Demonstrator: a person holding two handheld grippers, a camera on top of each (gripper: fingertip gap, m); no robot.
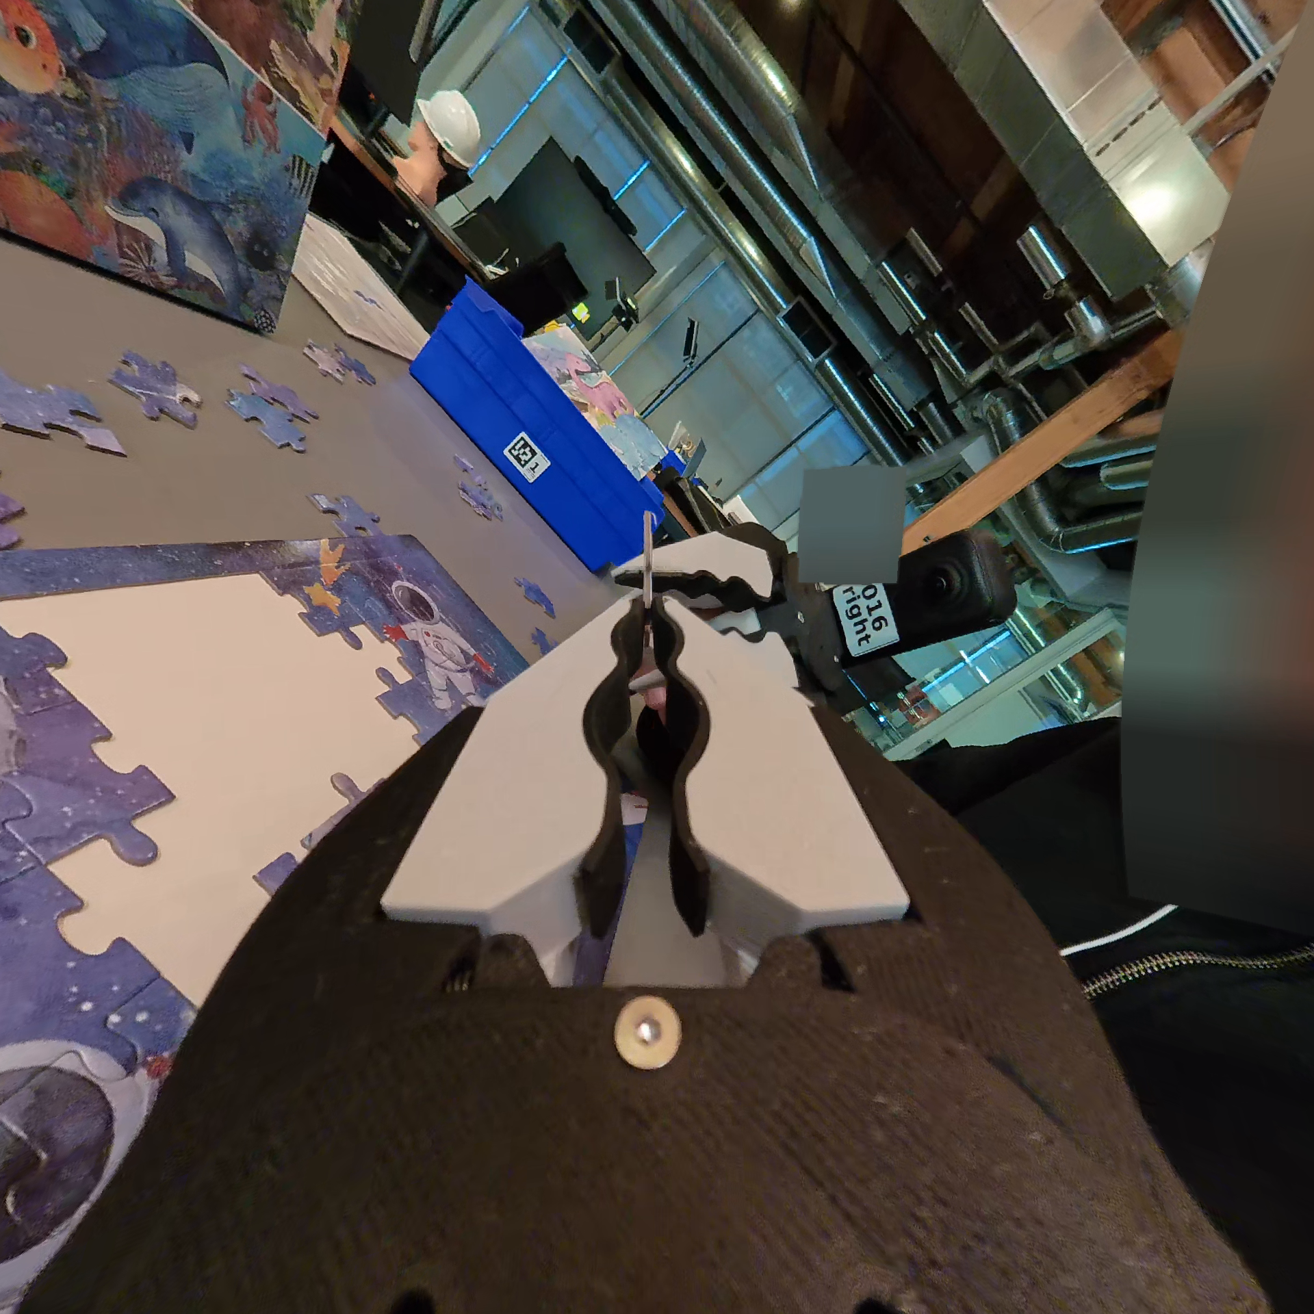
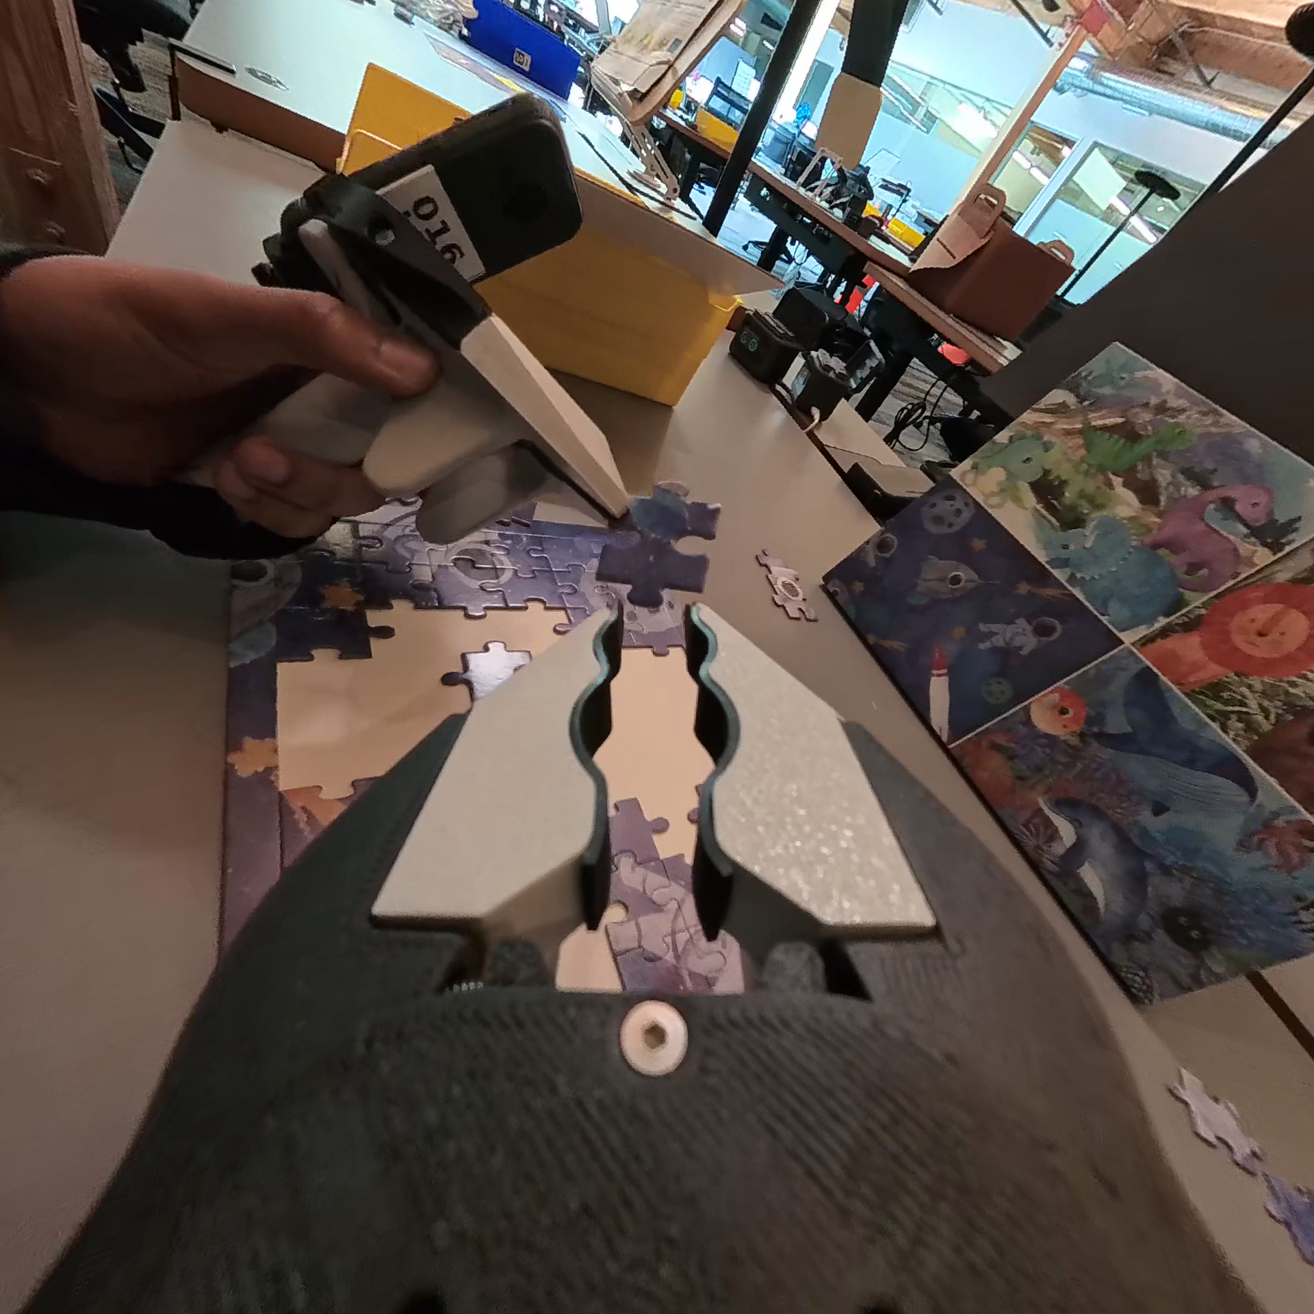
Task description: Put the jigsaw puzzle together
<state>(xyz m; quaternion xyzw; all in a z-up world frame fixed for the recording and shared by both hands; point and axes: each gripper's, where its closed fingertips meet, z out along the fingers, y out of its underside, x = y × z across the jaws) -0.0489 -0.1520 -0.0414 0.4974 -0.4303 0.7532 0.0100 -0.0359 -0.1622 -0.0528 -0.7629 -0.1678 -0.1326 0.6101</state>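
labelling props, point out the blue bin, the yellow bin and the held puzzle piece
blue bin (image 1: 540, 419): left wrist view, its side wall.
yellow bin (image 2: 611, 313): right wrist view, its front wall.
puzzle piece (image 2: 658, 551): right wrist view, its dark middle.

My left camera sat just behind my left gripper (image 1: 647, 626), rolled hard to one side, so the table (image 1: 213, 490) ran as a slope and the ceiling ducts (image 1: 746, 234) filled the upper right. It faced my right gripper (image 1: 711, 590), close ahead. My right camera looked forward and down along my right gripper (image 2: 654, 626) from close above the space puzzle (image 2: 498, 562), facing the left gripper (image 2: 611, 508). Both views shared that puzzle (image 1: 213, 569), the picture board (image 2: 1109, 640) and the table.
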